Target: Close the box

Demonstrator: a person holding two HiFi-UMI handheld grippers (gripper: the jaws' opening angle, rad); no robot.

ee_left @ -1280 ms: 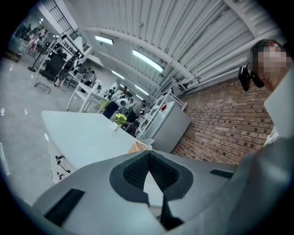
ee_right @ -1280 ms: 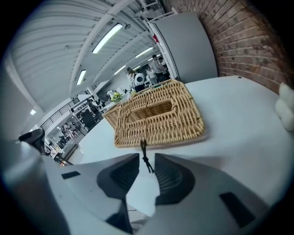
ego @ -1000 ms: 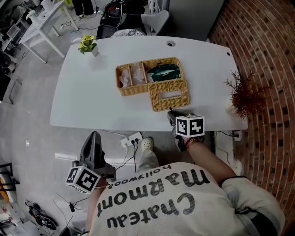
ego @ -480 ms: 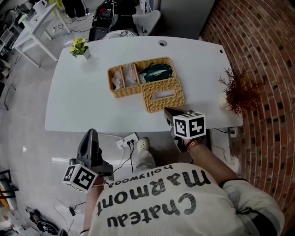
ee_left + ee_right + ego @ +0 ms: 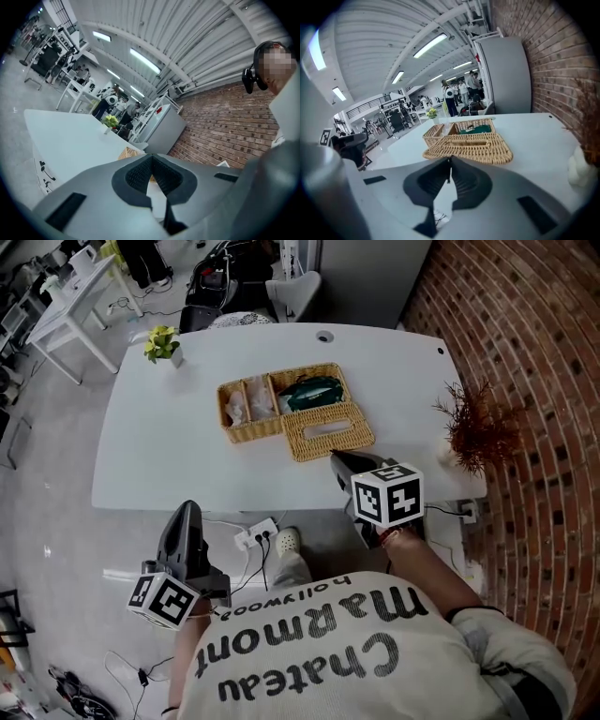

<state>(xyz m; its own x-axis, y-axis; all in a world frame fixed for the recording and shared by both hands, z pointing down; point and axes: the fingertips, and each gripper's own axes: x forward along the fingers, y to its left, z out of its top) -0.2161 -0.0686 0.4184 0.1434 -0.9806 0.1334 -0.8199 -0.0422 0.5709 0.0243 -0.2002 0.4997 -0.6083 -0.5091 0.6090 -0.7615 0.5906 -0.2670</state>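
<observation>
Wicker box stands on the white table, about midway between the left and right edges and closer to the far edge than the near one. It is open. Its woven lid, which has a slot in the middle, lies folded out from the box's near wall toward the near edge of the table, on the right part of the box. Behind the lid, the large right compartment holds something dark green. The two smaller compartments on the left hold pale items too small to identify.

The right gripper hangs over the near edge of the table, its tip just short of the lid's near right corner and not touching it. Its jaws meet at the tips with nothing between them.

The left gripper is below and in front of the table's near edge, well apart from the box. Its jaws are also together and empty.

A small yellow-green potted plant stands at the far left corner. A spray of reddish dried twigs stands at the right edge.
</observation>
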